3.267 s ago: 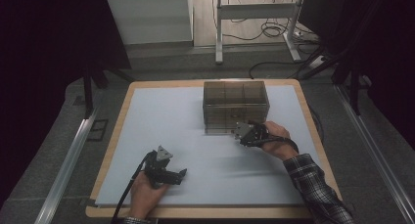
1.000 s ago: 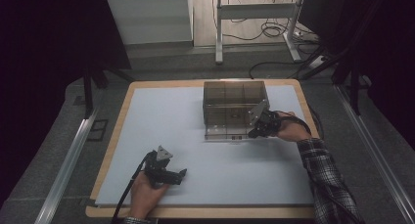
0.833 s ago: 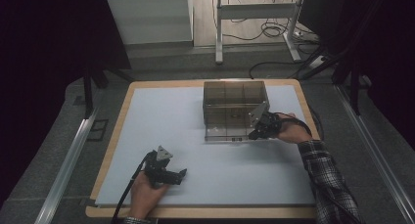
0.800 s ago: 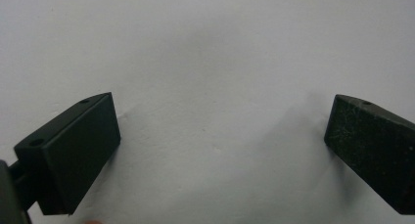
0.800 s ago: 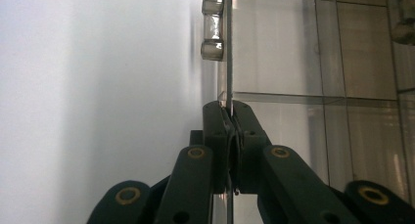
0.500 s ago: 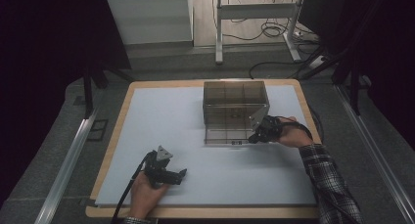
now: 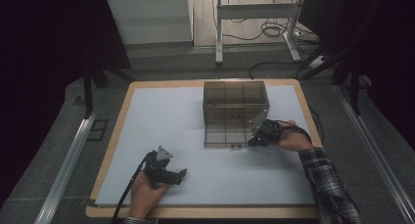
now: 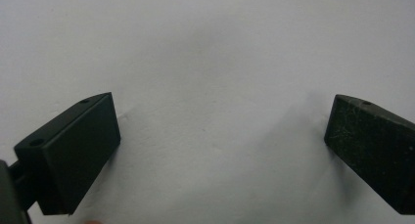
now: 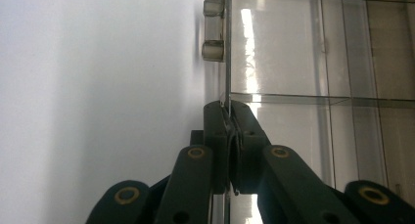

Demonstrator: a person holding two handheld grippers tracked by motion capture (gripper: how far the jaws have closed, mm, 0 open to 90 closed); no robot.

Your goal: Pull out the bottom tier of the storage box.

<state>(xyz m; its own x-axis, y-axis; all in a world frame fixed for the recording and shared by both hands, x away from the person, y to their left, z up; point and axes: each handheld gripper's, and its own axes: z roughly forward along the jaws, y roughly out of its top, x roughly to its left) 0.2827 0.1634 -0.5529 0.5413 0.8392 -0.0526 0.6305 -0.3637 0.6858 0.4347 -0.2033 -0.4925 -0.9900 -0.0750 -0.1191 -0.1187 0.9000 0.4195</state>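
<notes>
A smoky clear plastic box (image 7: 235, 99) with inner dividers stands at the back middle of the white mat (image 7: 161, 121). Its hinged front panel (image 7: 226, 135) lies swung down toward me, nearly flat, with a small handle (image 7: 236, 146) at its free edge. My right gripper (image 7: 253, 141) is shut on that panel's right edge. In the right gripper view the jaws (image 9: 229, 111) pinch the thin clear sheet (image 9: 274, 53), and the handle (image 9: 214, 28) sits further along. My left gripper (image 7: 183, 174) rests open on the mat at the front left, with nothing between its fingers (image 8: 73, 155).
The mat lies on a wooden board (image 7: 116, 136) with grey floor and metal rails (image 7: 68, 155) on both sides. A desk frame and cables (image 7: 254, 28) stand beyond the far edge. Bare mat stretches left of the box and between the two hands.
The right gripper has come down and toward me from the box's upper front corner, and the front panel has swung down with it. The left hand has stayed put.
</notes>
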